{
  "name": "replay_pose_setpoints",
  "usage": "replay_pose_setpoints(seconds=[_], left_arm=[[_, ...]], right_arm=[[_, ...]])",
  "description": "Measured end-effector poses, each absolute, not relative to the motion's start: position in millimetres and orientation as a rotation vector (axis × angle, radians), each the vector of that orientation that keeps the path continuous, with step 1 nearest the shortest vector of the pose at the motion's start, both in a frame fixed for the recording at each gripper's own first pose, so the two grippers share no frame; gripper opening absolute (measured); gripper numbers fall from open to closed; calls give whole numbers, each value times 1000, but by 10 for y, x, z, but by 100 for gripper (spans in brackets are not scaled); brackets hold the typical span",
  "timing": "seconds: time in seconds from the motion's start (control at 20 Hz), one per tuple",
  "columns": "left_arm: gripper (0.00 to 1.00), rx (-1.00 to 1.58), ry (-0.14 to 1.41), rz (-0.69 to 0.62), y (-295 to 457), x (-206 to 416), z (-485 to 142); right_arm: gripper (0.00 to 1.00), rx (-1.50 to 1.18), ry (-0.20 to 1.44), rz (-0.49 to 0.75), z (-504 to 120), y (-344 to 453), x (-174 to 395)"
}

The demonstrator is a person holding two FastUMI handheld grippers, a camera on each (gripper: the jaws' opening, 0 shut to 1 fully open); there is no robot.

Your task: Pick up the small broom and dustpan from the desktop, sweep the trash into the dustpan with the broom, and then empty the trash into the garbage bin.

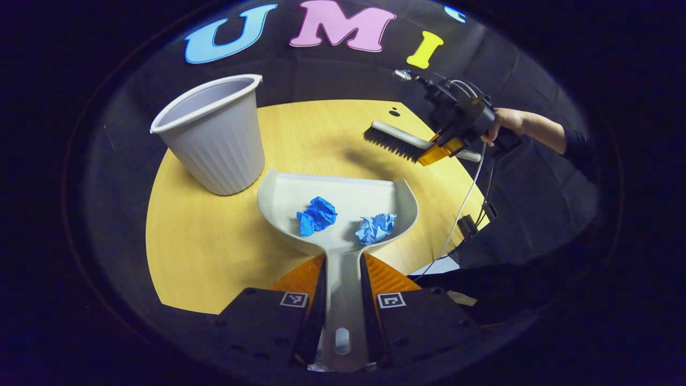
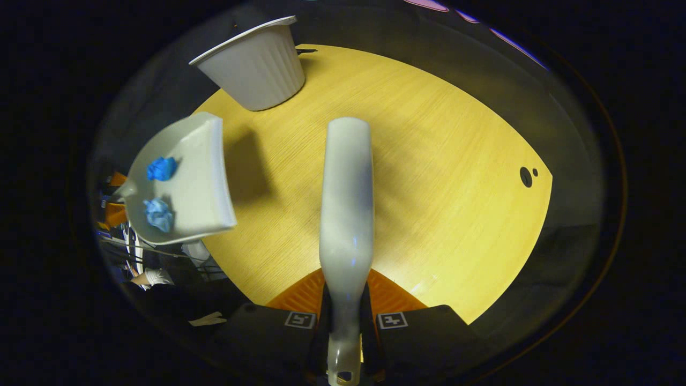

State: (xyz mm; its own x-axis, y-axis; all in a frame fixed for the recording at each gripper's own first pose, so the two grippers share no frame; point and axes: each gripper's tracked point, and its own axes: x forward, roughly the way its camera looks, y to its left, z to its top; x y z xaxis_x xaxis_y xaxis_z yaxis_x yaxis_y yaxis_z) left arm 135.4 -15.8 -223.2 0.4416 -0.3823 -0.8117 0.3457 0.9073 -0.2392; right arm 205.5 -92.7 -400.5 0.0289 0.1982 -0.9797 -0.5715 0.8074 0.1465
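Dustpan (image 1: 337,206) handle between left gripper (image 1: 343,279) fingers; broom (image 2: 345,214) handle — right gripper (image 2: 345,300).

Right tongs (image 2: 345,300) clamp the broom (image 2: 345,203) handle above the table (image 2: 455,161), dustpan (image 2: 187,182) alongside.

Dark sleeve (image 1: 576,142), black claw body (image 1: 461,115) — pale cables (image 1: 466,201), square markers (image 1: 294,299)
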Motion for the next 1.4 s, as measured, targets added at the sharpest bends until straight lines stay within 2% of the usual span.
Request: replay_pose_setpoints(seconds=[0.2,0.25,0.3,0.6,0.8,1.0,1.1,1.15,1.3,1.4], left_arm=[[31,-11,936,-429,168,1506,-1470],[31,-8,920,-402,317,1590,-1277],[31,-2,905,-370,510,1711,-1109],[31,108,854,-209,1583,2908,-516],[30,268,924,-165,1944,3548,-677],[31,466,1050,-192,2096,3974,-813],[31,567,1104,-212,2113,4052,-892],[31,614,1125,-221,2112,4094,-910],[31,690,1145,-230,2115,4192,-978],[31,703,1135,-207,2176,4247,-947]], right_arm=[[28,-292,1437,613,-4227,-1113,2105],[24,-285,1443,619,-4266,-1136,2107],[28,-268,1446,623,-4340,-1184,2136],[28,-169,1442,666,-4385,-1464,2183],[28,-125,1446,665,-4418,-1515,2211],[28,-51,1442,670,-4516,-1587,2155],[28,-34,1442,670,-4553,-1621,2136],[24,-25,1440,665,-4570,-1594,2107],[31,15,1445,649,-4597,-1607,2076],[28,26,1449,632,-4602,-1601,2087]])
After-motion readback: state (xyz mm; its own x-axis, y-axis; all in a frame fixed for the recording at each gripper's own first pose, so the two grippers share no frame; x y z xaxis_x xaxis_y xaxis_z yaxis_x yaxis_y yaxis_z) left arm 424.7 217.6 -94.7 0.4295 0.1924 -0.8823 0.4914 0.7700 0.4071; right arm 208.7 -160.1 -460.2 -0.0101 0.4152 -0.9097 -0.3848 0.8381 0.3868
